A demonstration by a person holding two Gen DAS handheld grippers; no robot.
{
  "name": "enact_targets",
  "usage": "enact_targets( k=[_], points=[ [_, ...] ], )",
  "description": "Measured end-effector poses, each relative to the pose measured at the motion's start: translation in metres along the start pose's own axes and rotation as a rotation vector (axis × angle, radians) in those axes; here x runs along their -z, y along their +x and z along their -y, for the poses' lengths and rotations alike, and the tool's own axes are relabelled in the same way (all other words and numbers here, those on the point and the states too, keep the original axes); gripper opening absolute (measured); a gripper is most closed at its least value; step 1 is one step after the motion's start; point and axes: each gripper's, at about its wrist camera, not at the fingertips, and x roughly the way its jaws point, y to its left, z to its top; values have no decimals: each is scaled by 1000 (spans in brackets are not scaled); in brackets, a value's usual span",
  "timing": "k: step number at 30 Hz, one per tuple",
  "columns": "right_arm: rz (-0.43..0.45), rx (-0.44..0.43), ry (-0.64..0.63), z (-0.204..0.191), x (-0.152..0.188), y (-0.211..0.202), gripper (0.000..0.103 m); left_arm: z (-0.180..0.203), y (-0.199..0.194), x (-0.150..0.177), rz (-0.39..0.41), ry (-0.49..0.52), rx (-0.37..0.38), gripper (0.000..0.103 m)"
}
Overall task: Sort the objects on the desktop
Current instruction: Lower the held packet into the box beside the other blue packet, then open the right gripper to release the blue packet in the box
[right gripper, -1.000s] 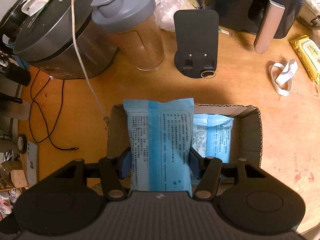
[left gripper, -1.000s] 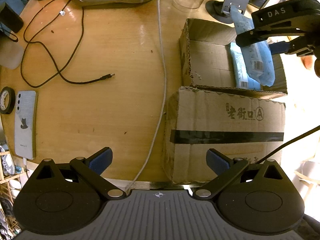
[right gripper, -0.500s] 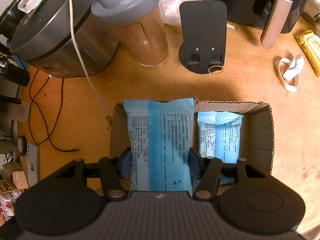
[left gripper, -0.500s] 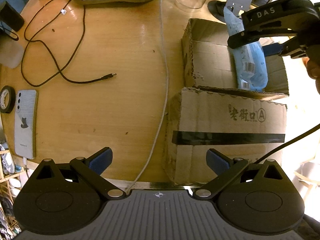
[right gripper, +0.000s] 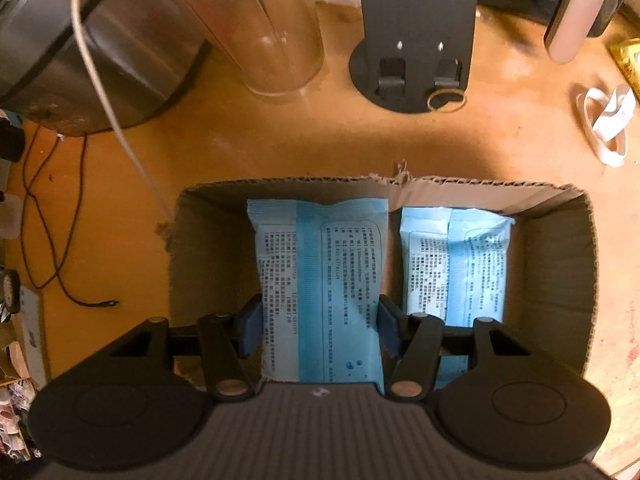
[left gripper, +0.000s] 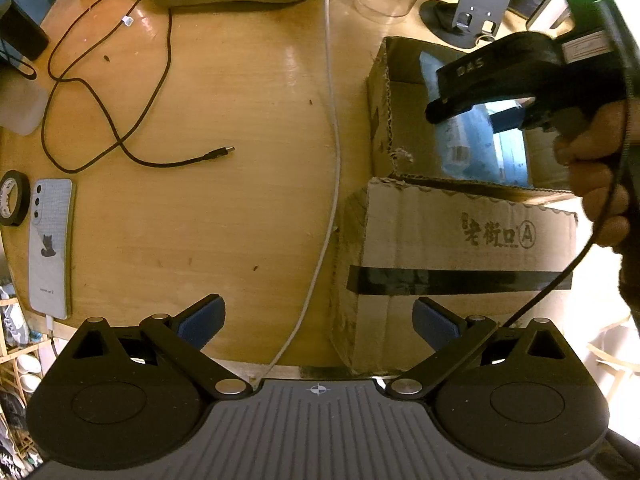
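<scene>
Open brown corrugated cardboard box (right gripper: 560,248), torn scalloped rim, standing on a glossy round wooden table (left gripper: 224,208); all places below are given from this box.

Right gripper (right gripper: 320,328): black, blue-padded fingers, lowered inside the box and clamped on the sides of a light blue plastic wipes packet (right gripper: 320,288). The packet is a soft, crinkled pillow pack with a darker blue centre band and fine print. A second, matching blue packet (right gripper: 456,264) lies inside the box, just beside the held one.

Right wrist view only: clear plastic tumbler (right gripper: 272,40) and black round-based stand (right gripper: 412,60) beyond the box's far wall; white elastic band loop (right gripper: 608,120) beyond its far right corner.

Left wrist view only: the box's outer face with printed characters and a strip of black tape (left gripper: 456,280); a hand (left gripper: 600,176) gripping the right tool above the box; thin white cable (left gripper: 332,184) running along the box's left side; black cable (left gripper: 120,140), pale phone (left gripper: 50,248) and black tape roll (left gripper: 14,198) well to its left.

Left gripper (left gripper: 318,320): jaws wide apart, empty, at the table edge near the box's front left corner.
</scene>
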Motion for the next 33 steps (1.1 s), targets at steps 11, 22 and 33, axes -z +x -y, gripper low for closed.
enact_targets(
  k=[11,22,33],
  points=[
    [-6,16,11,0,-1,15,89,-1,2,-2,-9,-6,0,103],
    [31,19,4,-4,-3,6,103,-1,3,-3,-10,-9,0,103],
    [41,7,-5,-4,-6,5,103,0,3,-3,-8,-12,-1,103]
  ],
)
